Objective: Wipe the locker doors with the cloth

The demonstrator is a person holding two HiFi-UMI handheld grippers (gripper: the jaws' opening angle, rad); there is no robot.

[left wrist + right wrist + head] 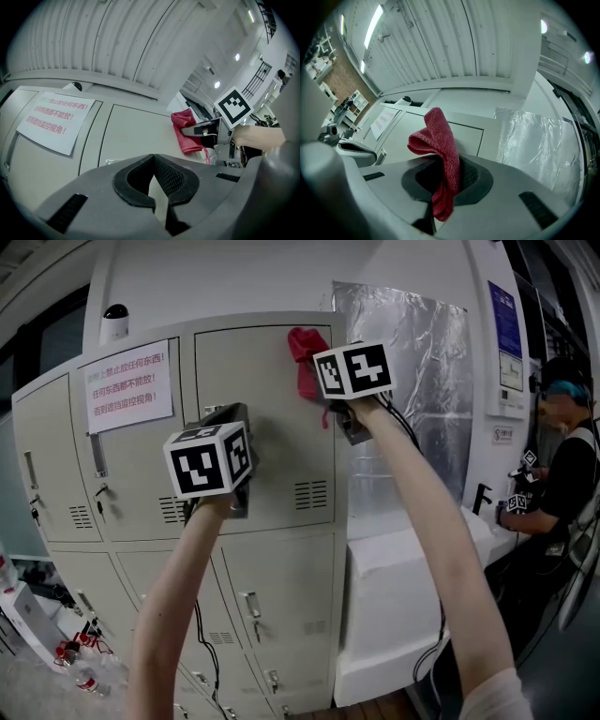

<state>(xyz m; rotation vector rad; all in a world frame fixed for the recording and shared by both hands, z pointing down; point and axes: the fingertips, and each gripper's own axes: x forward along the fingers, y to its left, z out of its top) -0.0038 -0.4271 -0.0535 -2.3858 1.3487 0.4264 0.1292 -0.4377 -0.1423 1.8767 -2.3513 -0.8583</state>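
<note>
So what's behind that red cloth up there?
The top of a beige locker door. The red cloth, pinched in the right tongs, hides the patch directly behind it, so its condition can't be seen.

Place: locker corner of a workshop hall, before me.
Lockers (272, 418): beige steel doors with vents and latches.
Notice (128, 385): red print, taped on.
Overhead: ribbed ceiling (454, 42), strip lights (372, 26).

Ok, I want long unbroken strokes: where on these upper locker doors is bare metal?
Free: the middle of the door below the red cloth held in the right tool, down to the vent slots, right of the left tool. Crowded: the next door left, with its paper notice and handle.
</note>
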